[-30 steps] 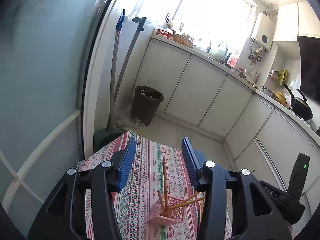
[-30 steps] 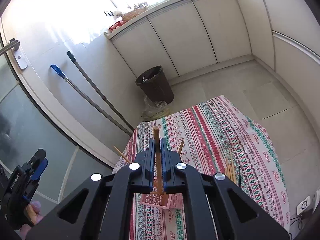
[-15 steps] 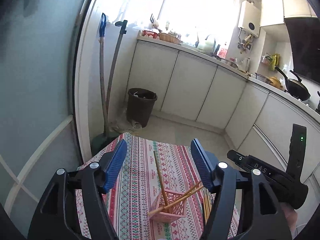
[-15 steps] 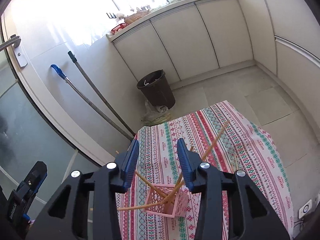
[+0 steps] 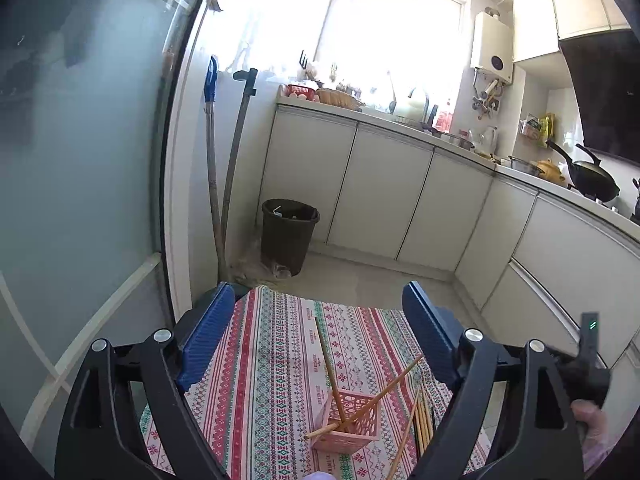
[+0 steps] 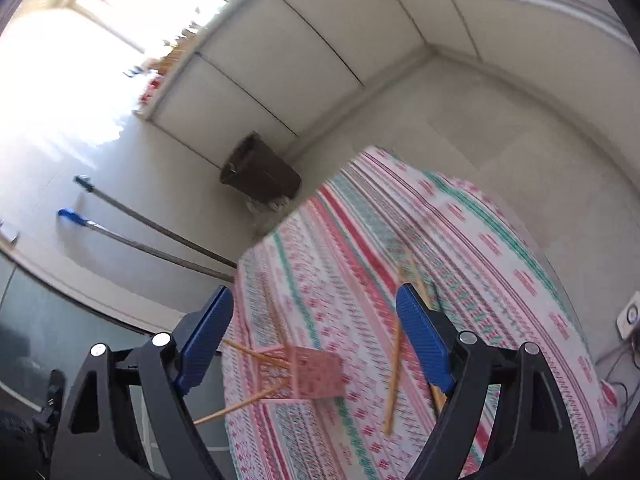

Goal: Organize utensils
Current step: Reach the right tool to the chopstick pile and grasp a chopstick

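A pink lattice basket [image 5: 350,422] stands on the patterned tablecloth [image 5: 272,364] and holds a few wooden chopsticks [image 5: 329,368] that lean out. More chopsticks [image 5: 420,420] lie on the cloth to its right. My left gripper [image 5: 320,332] is open and empty, above and behind the basket. In the blurred right wrist view the basket [image 6: 316,372] sits between my fingers with chopsticks sticking out left; loose chopsticks [image 6: 394,364] lie beside it. My right gripper [image 6: 312,336] is open and empty above the basket.
A dark waste bin [image 5: 289,234] and two long-handled mops [image 5: 224,184] stand by the wall beyond the table. White cabinets [image 5: 400,196] with a cluttered counter run along the back and right. A glass door [image 5: 80,160] is at the left.
My right gripper let go of the chopstick, which now rests in the basket, and opened wide. It is now tilting and moving. My left gripper opened wider and drew back.
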Tool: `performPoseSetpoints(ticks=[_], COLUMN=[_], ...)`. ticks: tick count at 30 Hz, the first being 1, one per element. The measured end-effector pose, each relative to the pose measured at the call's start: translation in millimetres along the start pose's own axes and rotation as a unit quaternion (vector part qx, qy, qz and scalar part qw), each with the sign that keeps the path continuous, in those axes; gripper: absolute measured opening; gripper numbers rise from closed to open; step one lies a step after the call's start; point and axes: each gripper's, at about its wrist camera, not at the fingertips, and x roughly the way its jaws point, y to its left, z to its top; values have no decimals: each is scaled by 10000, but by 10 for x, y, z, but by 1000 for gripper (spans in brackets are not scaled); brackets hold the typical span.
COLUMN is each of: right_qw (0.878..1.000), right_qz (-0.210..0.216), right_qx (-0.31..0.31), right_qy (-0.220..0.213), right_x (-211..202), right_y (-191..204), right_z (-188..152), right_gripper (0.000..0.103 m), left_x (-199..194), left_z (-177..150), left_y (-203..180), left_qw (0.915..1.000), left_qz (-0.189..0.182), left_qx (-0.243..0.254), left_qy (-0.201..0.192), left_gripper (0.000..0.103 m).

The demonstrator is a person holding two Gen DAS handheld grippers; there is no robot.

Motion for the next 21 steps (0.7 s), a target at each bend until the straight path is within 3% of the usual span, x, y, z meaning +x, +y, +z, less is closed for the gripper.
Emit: performPoseSetpoints(ticks=[1,3,10,13,21], right_qw=[9992,9971,9944,9942,9910], right_qz=[-364,-619,-21,-128,-719], right_qx=[128,405,194,91,-313], right_qy=[86,152,1036,1063,1089], right_x=[161,396,1334,1547,1940], right_y=[-186,-406,-239,-210,-133], right_z=[46,54,27,-7,17], right_gripper=[81,81,23,17,16], left_x=[-15,-27,65,156,374], left_z=[12,14,-97,-133,-163], left_y=[-1,-12,-121,-90,75], left_qw=[10000,9998,9994,9995,9992], left_qz=[-5,-14,195,189,215], left_qx=[-65,-163,254,251,21], left_qy=[-36,-111,-147,-5,338], left_gripper=[85,91,93,93,93])
